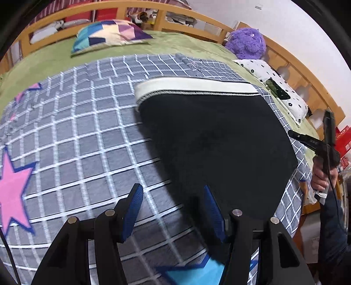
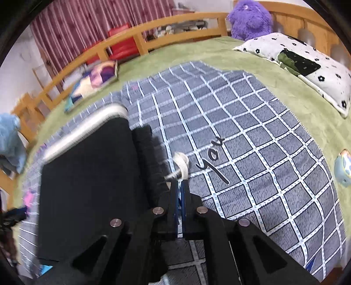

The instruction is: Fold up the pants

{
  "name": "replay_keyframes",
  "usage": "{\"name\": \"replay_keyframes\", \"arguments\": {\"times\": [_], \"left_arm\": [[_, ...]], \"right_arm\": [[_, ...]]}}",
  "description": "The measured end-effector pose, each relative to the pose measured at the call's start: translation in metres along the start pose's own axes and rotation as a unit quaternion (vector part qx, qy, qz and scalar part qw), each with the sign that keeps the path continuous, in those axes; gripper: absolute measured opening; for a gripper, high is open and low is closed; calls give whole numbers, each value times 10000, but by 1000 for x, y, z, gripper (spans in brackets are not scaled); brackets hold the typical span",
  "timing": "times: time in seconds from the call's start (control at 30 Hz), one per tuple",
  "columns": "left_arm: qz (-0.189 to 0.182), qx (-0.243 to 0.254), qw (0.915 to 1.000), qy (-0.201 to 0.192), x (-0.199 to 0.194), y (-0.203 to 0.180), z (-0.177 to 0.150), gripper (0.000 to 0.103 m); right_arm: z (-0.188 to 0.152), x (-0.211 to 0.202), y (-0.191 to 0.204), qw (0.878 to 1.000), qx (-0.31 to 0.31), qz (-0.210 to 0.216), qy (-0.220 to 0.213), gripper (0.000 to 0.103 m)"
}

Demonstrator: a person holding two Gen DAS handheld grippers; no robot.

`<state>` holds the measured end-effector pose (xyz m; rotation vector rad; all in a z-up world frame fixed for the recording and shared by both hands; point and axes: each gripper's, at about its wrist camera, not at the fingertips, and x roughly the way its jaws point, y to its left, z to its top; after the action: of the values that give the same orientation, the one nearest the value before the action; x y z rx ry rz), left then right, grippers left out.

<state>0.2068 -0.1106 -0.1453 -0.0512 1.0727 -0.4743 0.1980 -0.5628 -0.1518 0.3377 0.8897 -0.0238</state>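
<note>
Black pants with a white waistband lie folded flat on a grey checked blanket. My left gripper is open and empty, just above the blanket at the pants' near left edge. In the right wrist view the pants lie to the left, with a raised black fold beside the fingers. My right gripper is shut on the pants' edge, where a white drawstring sticks out past the fingertips. The right gripper also shows in the left wrist view, held in a hand off the bed's right side.
The blanket lies on a green bed cover inside a wooden bed rail. A patchwork pillow, a purple plush toy and a white flowered pillow sit along the far and right sides.
</note>
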Motion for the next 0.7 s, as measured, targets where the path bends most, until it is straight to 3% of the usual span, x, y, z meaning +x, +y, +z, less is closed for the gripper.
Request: {"name": "replay_keyframes", "arguments": {"times": [0.1,0.27,0.33,0.57,0.67,0.7], "left_arm": [[-228,-95,9996,124,18,-1,2,55],[-468,-264,9983,243,49,1,3,55],[-632,-384,9970,214,56,5,4,57],[-1038,-788,9914,72,79,10,12,57],[-1054,-787,9913,47,78,3,16,38],[-1063,-733,9916,1,75,-1,19,24]], "right_arm": [[3,-6,4,9985,75,536,44,48],[-4,23,31,9969,-615,292,396,54],[-7,35,28,9967,-608,349,399,69],[3,75,10,9882,-7,1210,940,70],[2,81,9,9839,168,1379,1128,70],[3,79,10,9834,187,1386,1152,63]]}}
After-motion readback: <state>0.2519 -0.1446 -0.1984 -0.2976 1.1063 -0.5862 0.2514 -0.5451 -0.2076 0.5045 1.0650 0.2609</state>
